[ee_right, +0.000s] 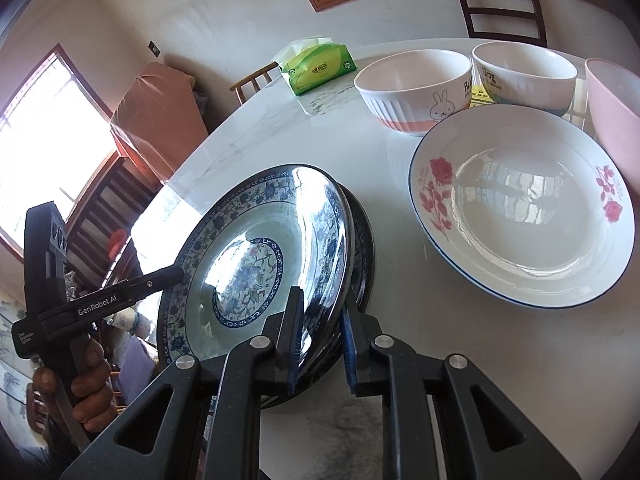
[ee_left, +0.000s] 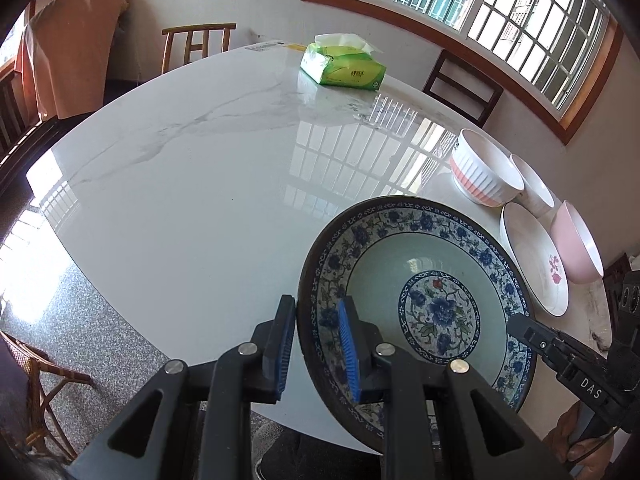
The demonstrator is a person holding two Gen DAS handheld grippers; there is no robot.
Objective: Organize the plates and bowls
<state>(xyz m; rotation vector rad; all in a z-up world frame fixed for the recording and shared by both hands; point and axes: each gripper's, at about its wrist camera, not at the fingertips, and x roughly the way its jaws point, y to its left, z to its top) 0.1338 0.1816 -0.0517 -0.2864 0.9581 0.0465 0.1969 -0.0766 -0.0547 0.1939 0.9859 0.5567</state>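
Note:
A blue floral plate (ee_left: 432,276) (ee_right: 256,256) hangs tilted over the near edge of the white marble table (ee_left: 180,200). My left gripper (ee_left: 316,308) is shut on its left rim, one pad outside and one inside. My right gripper (ee_right: 320,304) is shut on the opposite rim, where a second dark rim (ee_right: 366,248) shows just behind the plate. Each gripper also appears in the other's view, the right gripper (ee_left: 516,320) and the left gripper (ee_right: 176,272). To the right stand a rose-patterned white plate (ee_right: 520,216), a ribbed rabbit bowl (ee_right: 412,84), a white bowl (ee_right: 524,76) and a pink bowl (ee_right: 612,120).
A green tissue pack (ee_left: 344,64) lies at the table's far side. Wooden chairs (ee_left: 196,44) (ee_left: 464,88) stand behind the table, and a wicker chair (ee_left: 36,392) is at the near left. A person's hand (ee_right: 88,384) grips the left gripper's handle.

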